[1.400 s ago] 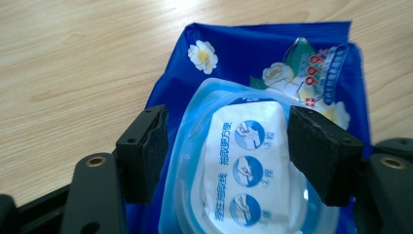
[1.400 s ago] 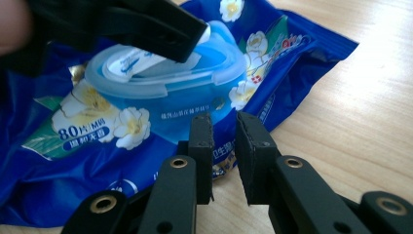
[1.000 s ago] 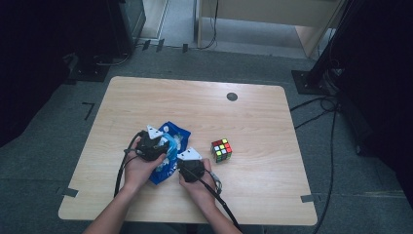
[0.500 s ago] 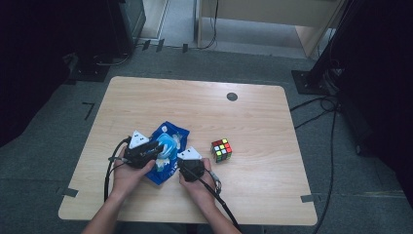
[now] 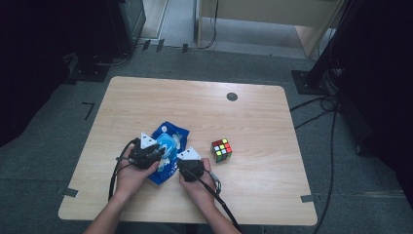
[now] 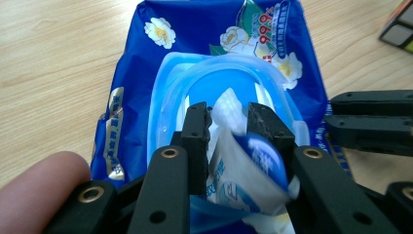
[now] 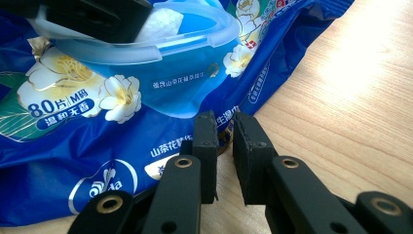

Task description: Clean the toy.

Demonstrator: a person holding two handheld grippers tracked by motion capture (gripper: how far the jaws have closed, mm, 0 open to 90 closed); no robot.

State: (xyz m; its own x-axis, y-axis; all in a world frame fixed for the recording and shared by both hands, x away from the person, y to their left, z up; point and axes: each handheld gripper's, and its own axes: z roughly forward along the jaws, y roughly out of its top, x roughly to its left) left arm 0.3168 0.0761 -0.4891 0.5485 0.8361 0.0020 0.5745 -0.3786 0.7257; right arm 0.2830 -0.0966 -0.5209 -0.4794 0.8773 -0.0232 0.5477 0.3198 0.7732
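Since the earlier frames the left gripper (image 5: 155, 157) has shifted a little over the blue wipes pack (image 5: 171, 134), and its jaws have just been closing – they now pinch a white wipe (image 6: 228, 111) with the pack's peeled seal flap (image 6: 248, 170) at the pack's opening. Beside it the right gripper (image 7: 224, 127) is clamped on the pack's near edge, jaws almost together. Pack lies flat on the wooden table (image 5: 253, 117), with a puzzle cube (image 5: 221, 150) near its right side – well clear of both hands
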